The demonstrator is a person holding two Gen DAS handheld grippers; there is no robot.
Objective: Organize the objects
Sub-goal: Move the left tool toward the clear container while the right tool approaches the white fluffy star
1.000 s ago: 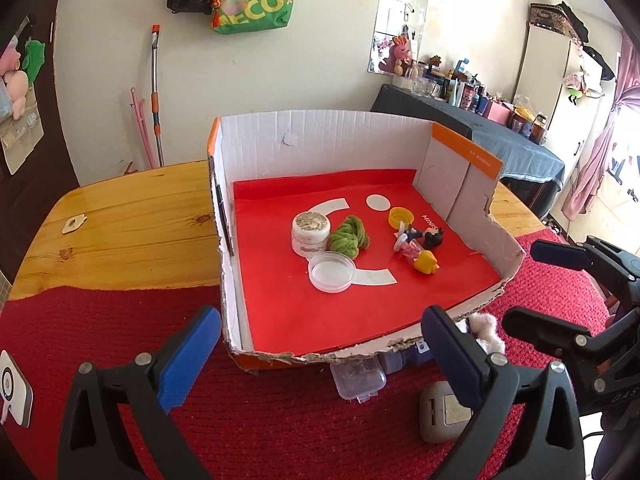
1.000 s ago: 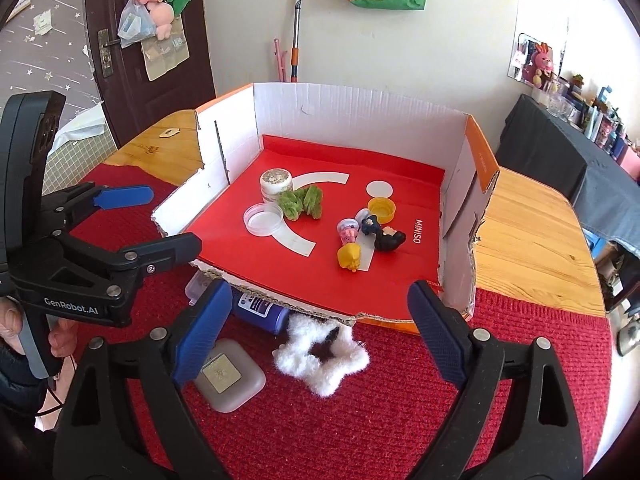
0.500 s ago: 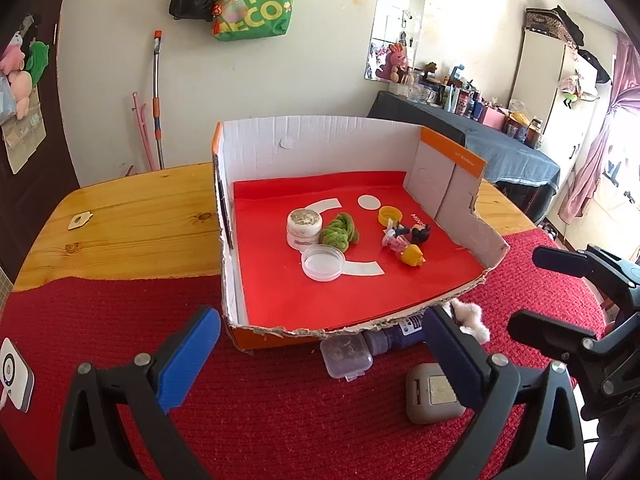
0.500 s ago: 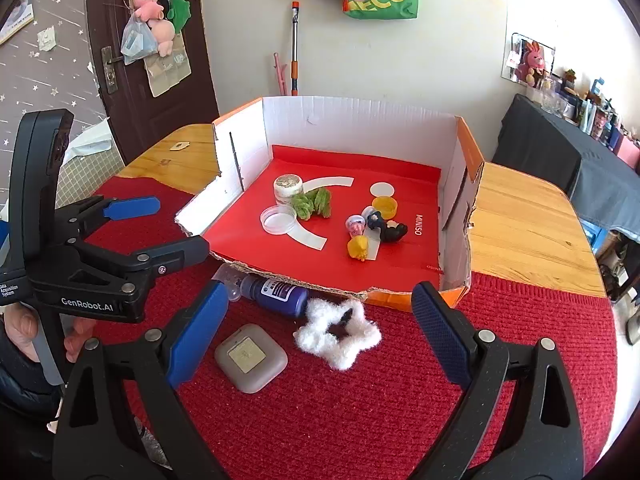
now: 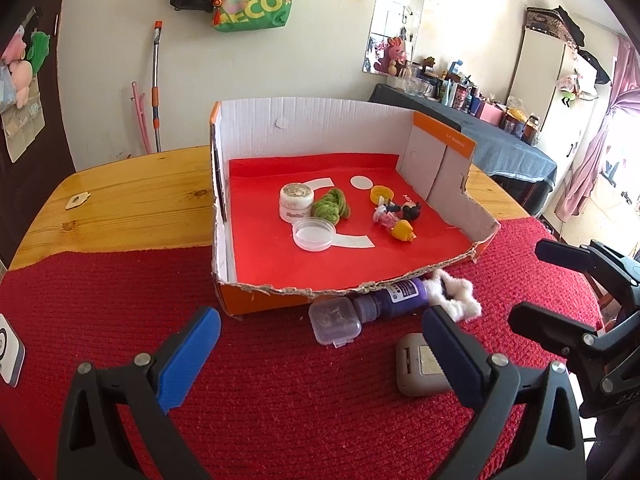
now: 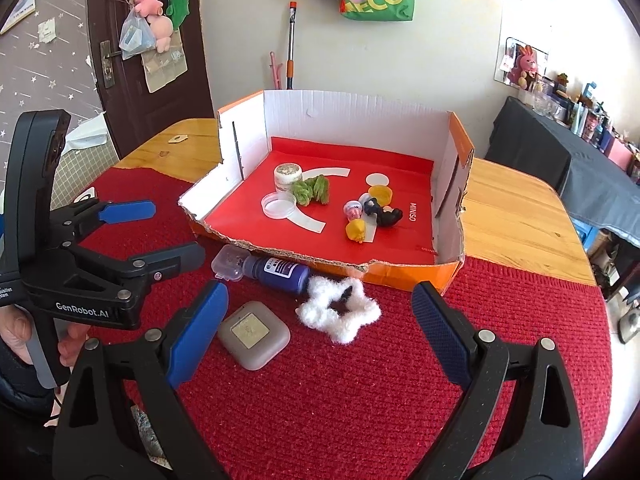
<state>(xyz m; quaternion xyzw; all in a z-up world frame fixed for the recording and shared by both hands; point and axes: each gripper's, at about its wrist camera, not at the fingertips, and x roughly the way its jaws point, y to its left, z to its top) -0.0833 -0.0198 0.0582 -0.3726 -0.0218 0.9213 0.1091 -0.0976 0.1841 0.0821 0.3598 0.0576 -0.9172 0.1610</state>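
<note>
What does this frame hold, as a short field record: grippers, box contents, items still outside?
left gripper: open, empty
right gripper: open, empty
box: cardboard, red floor, near wall torn low
inside box: white jar, clear lid, green scrunchie, yellow cap, small toys
outside on red mat: purple bottle, clear case, white fluffy star, grey case

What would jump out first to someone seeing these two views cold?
The torn cardboard box with its bright red floor sits mid-table, holding a white jar, a green fuzzy thing and small toys. In front of its ragged near edge, on the red mat, lie a purple bottle, a white fluffy star and a grey square case. Both the left gripper and right gripper hang open above the mat.
</note>
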